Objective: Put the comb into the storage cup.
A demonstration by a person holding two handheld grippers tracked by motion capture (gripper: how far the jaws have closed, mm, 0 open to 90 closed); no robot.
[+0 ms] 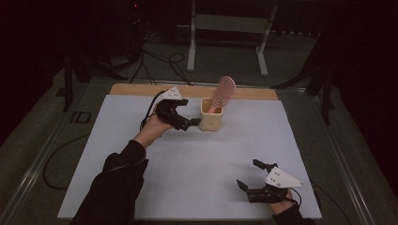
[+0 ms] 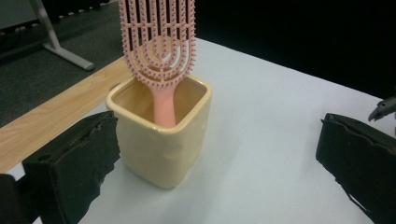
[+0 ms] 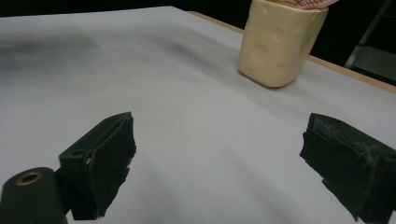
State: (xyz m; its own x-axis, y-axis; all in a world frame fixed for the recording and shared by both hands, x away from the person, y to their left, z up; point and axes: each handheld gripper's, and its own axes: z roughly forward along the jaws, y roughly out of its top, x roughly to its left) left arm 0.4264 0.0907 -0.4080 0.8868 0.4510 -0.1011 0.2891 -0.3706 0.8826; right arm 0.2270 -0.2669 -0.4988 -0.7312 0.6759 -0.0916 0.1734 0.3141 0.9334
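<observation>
Nearest the high camera, at the bottom right, the right gripper [image 1: 248,180] rests low over the white table cover [image 1: 197,173], held by a hand at the table's near edge; jaws spread wide, nothing between them. Dark sleeve [image 1: 115,187] comes in bottom left and leads up to the left gripper [image 1: 195,122], which sits just left of the cream cup [image 1: 210,115]. One jaw tip looks to be at the cup's left wall; contact cannot be told from up here. Pink hairbrush [image 1: 223,93] stands handle-down in the cup, head tilted up and to the right. Bare wood strip [image 1: 141,89] runs along the table's far edge behind the cup.

Left gripper view: both black jaws far apart, gripping nothing. Cup [image 2: 161,149] stands close ahead, nearer the jaw on the view's left and just beside it; whether they touch is unclear. Brush handle [image 2: 164,109] drops into the cup, bristled head [image 2: 158,42] rising above the rim. Small tip of the other gripper [image 2: 384,108] shows at the right edge.

Right gripper view: jaws wide open over bare cover, empty. Cup [image 3: 279,44], dimpled on its side, stands well away toward the far right, brush edge [image 3: 317,3] peeking over its rim.
</observation>
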